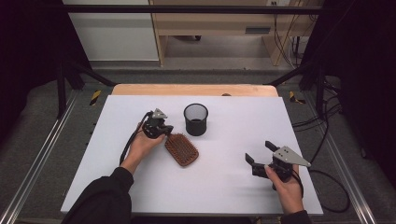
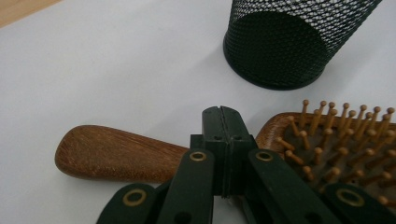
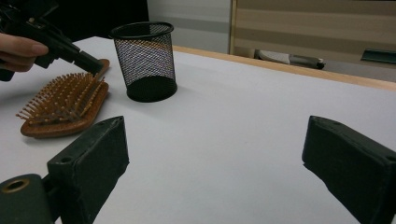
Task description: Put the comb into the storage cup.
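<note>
No readable text, label, brand, number or sign appears on the table or anything on it; the only markings are unlettered yellow-and-black hazard stripes (image 1: 95, 96) on the frame beside the table.

Hairbrush (image 1: 182, 149) lying bristles-up at centre of the table (image 1: 233, 186), mesh cup (image 1: 195, 119) upright just above-right of it, left gripper (image 1: 164, 131) at its handle, apparently touching, right gripper (image 1: 259, 152) lower right, well apart.
</note>
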